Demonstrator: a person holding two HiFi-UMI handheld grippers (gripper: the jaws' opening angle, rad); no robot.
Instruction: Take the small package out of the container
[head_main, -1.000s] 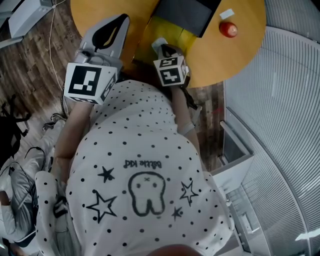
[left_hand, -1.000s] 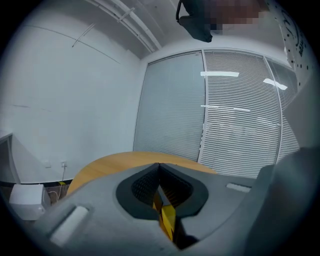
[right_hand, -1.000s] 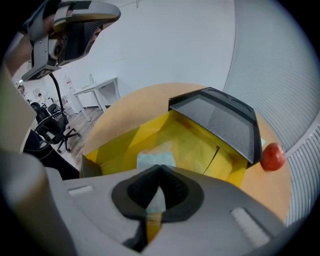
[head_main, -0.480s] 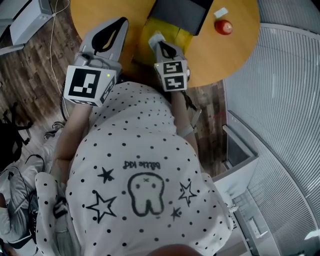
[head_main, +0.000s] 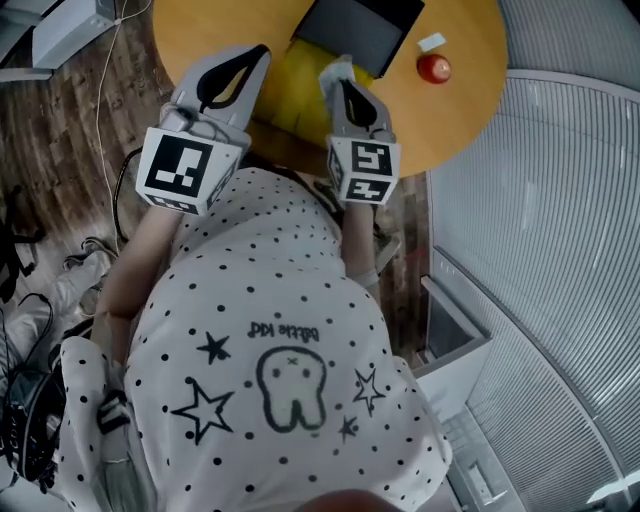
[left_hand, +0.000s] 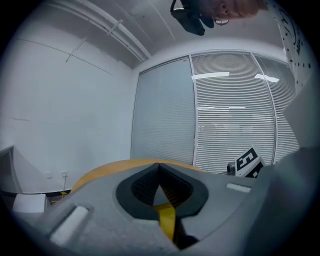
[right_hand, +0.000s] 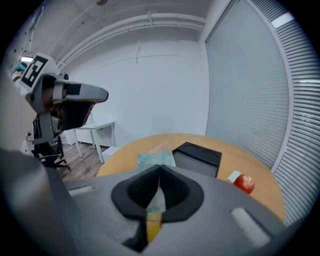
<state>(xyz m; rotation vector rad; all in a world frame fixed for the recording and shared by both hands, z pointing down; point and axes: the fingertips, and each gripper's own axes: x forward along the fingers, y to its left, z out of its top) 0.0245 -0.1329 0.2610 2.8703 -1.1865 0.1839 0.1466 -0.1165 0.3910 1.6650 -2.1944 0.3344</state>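
Note:
My right gripper (head_main: 340, 82) (right_hand: 159, 170) is shut on a small pale teal package (head_main: 332, 66) (right_hand: 156, 158), whose top sticks out past the jaw tips. It hangs over the near side of a yellow container (head_main: 290, 78) on the round orange table (head_main: 470, 110). A dark lid or tray (head_main: 360, 28) (right_hand: 198, 157) lies against the container's far side. My left gripper (head_main: 250, 56) (left_hand: 159, 166) hovers to the left of the container with its jaws shut and nothing between them.
A red apple (head_main: 433, 68) (right_hand: 244, 183) and a small white tag (head_main: 432, 42) (right_hand: 233, 176) lie on the table to the right. The person's dotted shirt (head_main: 280, 350) fills the lower head view. Wood floor (head_main: 70, 130) and slatted blinds (head_main: 560, 250) surround the table.
The right gripper has moved right and further over the container, still shut on the package. The left gripper has shifted a little to the right with it.

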